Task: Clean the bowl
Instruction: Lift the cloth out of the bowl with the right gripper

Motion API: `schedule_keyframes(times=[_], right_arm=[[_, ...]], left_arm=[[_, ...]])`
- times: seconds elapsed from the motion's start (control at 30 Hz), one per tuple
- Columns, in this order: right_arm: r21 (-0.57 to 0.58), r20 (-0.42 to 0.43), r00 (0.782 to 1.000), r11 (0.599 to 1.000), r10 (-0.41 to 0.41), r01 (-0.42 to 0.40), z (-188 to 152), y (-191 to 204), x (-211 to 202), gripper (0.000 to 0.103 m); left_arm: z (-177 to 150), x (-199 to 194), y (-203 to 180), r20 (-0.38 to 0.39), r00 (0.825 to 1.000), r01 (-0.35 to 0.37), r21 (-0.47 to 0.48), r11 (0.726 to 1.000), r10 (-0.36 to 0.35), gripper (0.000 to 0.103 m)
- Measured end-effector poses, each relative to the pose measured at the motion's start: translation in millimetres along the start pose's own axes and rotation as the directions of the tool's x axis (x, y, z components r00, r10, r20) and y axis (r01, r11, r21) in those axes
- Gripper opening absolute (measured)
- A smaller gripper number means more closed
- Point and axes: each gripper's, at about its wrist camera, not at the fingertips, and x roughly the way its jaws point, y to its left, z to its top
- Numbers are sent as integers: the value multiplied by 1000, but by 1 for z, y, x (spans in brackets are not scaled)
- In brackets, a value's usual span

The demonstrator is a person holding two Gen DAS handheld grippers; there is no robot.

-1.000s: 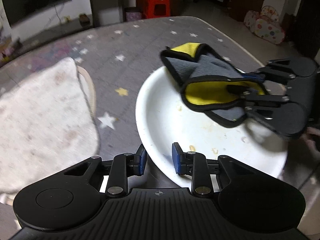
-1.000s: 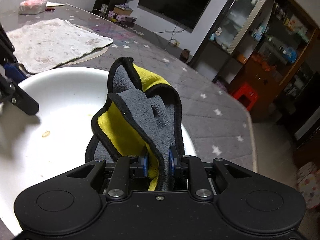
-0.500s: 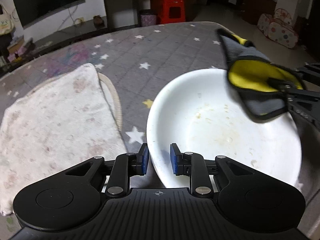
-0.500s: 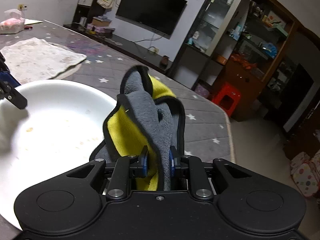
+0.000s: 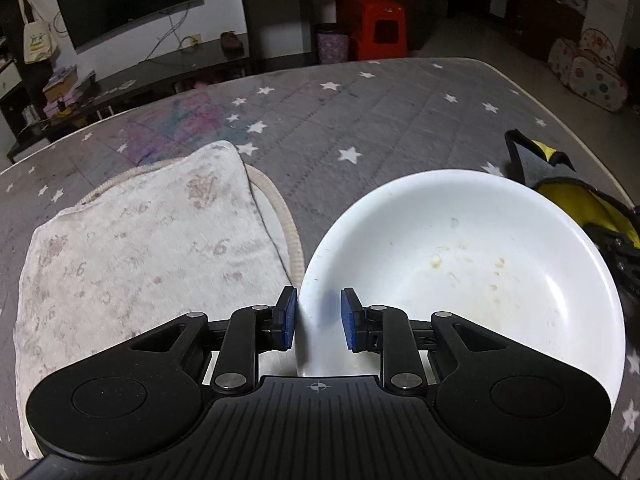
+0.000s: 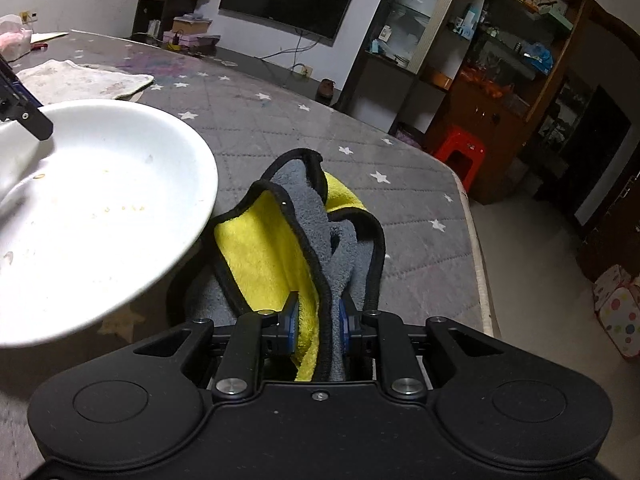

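Observation:
A white bowl point(image 5: 460, 264) with small food specks inside is held tilted above the grey star-patterned table. My left gripper point(image 5: 318, 318) is shut on its near rim. The bowl also shows in the right wrist view point(image 6: 92, 208), with the left gripper's fingers point(image 6: 24, 110) on its far edge. My right gripper point(image 6: 317, 322) is shut on a yellow and grey cloth point(image 6: 296, 236). The cloth sits outside the bowl, beside and below its rim, low over the table. In the left wrist view the cloth point(image 5: 568, 188) peeks out behind the bowl's right rim.
A worn whitish towel point(image 5: 136, 248) lies over a round mat on the table left of the bowl. The table's far and right edges point(image 6: 476, 248) drop to the floor. A red stool point(image 6: 456, 152) and cabinets stand beyond.
My right gripper has drawn the cloth out of the bowl, off to its right side and lower. The left gripper has kept its hold on the rim while the view pulled back.

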Motion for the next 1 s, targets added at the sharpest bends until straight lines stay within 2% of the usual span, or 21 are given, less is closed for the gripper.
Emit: schedule_keyframes(times=[0.27,0.7,0.83,0.9,1.0], right_arm=[[-8,31,999,999,41,-41,8,10,3,21],[-79,93,985,987,144,-137,14,39,-12,21],[-83,99,985,987,143,-135,18,40,-10,22],[-79,96,986,988,138,-131,18,38,-13,23],[-44,101,985,990,136,-132,13,34,-22,32]], left_arm=[[11,11,17,9,999,-43,-60,997,43,25],[-4,5,30,22,996,-78,-195,978,84,22],[-8,3,30,46,995,-77,-183,980,87,25],[-10,2,33,58,995,-64,-205,977,78,26],[-14,0,35,72,994,-60,-214,975,77,31]])
